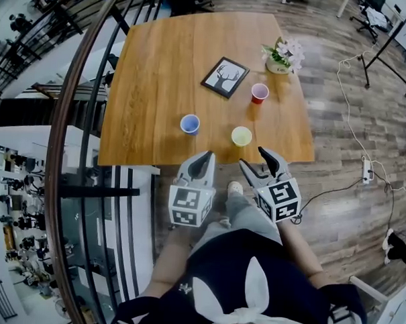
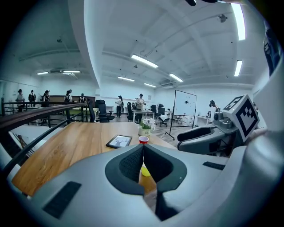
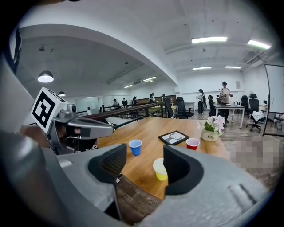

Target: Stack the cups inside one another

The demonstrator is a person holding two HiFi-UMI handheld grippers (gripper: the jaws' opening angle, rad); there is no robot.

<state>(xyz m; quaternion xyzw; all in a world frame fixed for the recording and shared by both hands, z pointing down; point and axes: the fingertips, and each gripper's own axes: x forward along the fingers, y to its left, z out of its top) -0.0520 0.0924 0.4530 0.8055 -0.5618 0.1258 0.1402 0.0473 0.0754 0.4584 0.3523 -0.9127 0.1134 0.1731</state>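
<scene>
three small cups stand upright and well apart on the wooden bench (image 1: 160, 75), mouths up, each on its own. the blue cup (image 1: 190, 124) is near the front edge toward the left. the pale yellow cup (image 1: 242, 136) is near the same edge, to its right. the red cup (image 1: 260, 93) is farther back on the right, just beside a framed deer picture (image 1: 225, 77). a pot of pale flowers (image 1: 283, 56) sits at the far right corner. both grippers hover off the near edge, over the floor (image 1: 339, 130), touching no cup. the left gripper (image 1: 206, 156) has its jaws pressed together with nothing between them. the right gripper (image 1: 257, 160) has its jaws spread apart and empty, with the yellow cup showing beyond the gap.
</scene>
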